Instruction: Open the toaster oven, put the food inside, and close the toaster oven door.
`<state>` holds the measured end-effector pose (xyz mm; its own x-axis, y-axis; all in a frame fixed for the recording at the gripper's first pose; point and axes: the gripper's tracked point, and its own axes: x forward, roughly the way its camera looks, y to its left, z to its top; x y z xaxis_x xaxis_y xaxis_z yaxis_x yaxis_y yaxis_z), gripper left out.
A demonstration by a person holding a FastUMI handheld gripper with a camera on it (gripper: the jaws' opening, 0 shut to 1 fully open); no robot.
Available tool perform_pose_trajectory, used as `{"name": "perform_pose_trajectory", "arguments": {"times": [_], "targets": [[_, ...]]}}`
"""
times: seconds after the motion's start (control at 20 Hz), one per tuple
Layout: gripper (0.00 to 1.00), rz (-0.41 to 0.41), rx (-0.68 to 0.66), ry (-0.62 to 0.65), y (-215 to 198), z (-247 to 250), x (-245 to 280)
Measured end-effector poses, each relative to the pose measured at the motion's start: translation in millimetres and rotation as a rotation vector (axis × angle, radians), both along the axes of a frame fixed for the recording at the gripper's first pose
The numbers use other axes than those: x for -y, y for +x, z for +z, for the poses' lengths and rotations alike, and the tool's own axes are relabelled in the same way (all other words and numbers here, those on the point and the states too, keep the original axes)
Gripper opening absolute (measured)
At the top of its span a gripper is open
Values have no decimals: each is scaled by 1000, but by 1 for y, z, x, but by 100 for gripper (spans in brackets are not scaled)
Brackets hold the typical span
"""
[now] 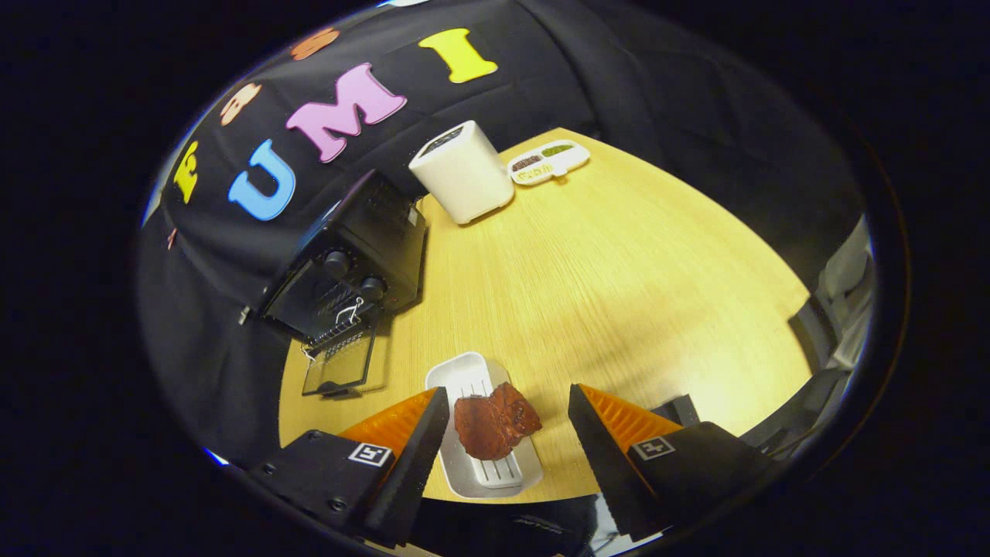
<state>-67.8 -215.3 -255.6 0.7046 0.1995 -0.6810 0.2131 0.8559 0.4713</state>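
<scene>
Hovering above the near edge of the pale wood-grain desk, the claw stood wide open with nothing held, its two fingers spread well apart. Between them lay the reddish-brown, flat slab of cooked meat, resting on the white oblong ribbed plastic tray; the meat sat a little nearer the left finger than the right, and touched neither one so far as the view showed. The tray ran lengthwise between the fingers, its far end reaching just ahead of the fingertips and its near end lying back toward the claw's body. Its left rim was partly hidden behind the left finger. Beyond the left finger, on the desk's left side, stood the black boxy toaster oven with two round knobs on its front panel. Its glass door hung open, folded down toward the desk, with a wire rack showing at the mouth of the oven. The oven was well apart from the tray, with bare desk between the door and the tray's far end. Farther back stood a white rounded rectangular appliance, and just beside it lay a small white divided dish holding dark and green contents.
</scene>
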Motion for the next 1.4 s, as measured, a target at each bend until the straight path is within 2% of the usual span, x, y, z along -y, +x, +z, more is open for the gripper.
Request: {"name": "perform_pose_trajectory", "arguments": {"times": [0.05,0.1,0.2,0.3,0.35,0.4,0.55,0.6,0.75,0.9,1.25,1.4], "targets": [[93,-13,-17,30,-1,-4,1],[77,-27,-20,62,1,-5,2],[64,-49,-28,109,1,-8,1],[54,-46,-36,144,-1,-7,-2],[53,-45,-31,156,2,-4,-4],[35,-38,-42,152,0,-6,-5],[26,-43,-35,198,2,1,-8],[18,-40,-39,197,0,1,-6],[13,-20,-22,171,2,3,-8],[13,2,-2,123,1,12,-5],[12,-18,73,132,8,72,-11],[12,10,88,135,9,94,-35]]}}
